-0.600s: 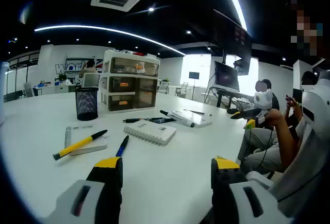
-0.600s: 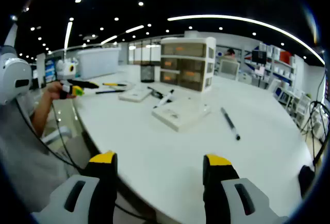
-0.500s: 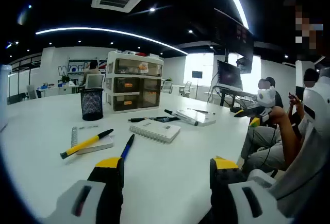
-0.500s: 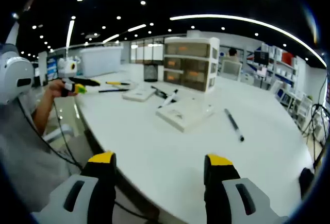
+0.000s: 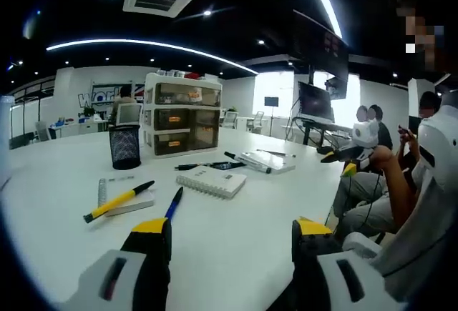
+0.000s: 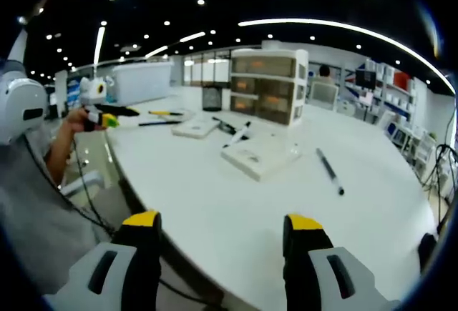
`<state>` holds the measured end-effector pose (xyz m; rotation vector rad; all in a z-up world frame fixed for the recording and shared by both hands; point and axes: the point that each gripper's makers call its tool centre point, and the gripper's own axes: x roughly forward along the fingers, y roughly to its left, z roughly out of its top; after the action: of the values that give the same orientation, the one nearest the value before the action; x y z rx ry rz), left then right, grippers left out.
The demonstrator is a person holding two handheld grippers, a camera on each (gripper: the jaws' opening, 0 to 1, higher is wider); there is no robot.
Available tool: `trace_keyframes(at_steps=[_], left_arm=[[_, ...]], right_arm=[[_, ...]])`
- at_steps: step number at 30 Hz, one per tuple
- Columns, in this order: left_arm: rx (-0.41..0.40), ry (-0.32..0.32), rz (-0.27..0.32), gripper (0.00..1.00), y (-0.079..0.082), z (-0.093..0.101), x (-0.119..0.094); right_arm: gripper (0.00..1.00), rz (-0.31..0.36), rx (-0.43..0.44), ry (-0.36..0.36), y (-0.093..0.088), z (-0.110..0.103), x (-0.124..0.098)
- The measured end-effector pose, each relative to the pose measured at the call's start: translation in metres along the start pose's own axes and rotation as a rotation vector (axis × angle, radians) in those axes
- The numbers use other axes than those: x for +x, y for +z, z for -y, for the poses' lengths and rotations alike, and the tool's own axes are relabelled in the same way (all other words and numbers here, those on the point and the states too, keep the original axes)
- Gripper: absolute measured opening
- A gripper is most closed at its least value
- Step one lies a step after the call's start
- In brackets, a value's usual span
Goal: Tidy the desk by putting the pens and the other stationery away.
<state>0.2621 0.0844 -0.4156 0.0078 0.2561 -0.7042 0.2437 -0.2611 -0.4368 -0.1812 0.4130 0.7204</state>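
While both grippers (image 5: 231,236) (image 6: 222,229) wide apart, empty: blue pen (image 5: 172,204) lengthwise, tip toward left gripper.

Black mesh pen cup (image 5: 124,146) upright on white bench (image 5: 236,232), just beside three-drawer organiser (image 5: 181,122). Yellow-and-black pen (image 5: 117,201) lies across small spiral pad (image 5: 123,200); blue pen (image 5: 172,203) flat beside it. White spiral notebook (image 5: 211,181) nearer centre, two dark pens (image 5: 208,166) just behind it. White marker (image 5: 247,163) rests against flat white box (image 6: 260,159). Lone black pen (image 6: 330,171) lies apart on bare bench.
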Motion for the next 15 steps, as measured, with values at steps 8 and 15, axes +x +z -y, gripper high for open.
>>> trace_keyframes(at_steps=[8,15], left_arm=[[-0.002,-0.009,0.001,0.68,-0.001,0.0019,0.0019],[-0.005,-0.004,-0.006,0.68,-0.0033,0.0018,-0.0004]], right_arm=[[0.65,0.002,0.004,-0.013,0.0,0.0031,-0.0032],[0.65,0.005,0.006,-0.012,-0.0005,0.0027,-0.0044]])
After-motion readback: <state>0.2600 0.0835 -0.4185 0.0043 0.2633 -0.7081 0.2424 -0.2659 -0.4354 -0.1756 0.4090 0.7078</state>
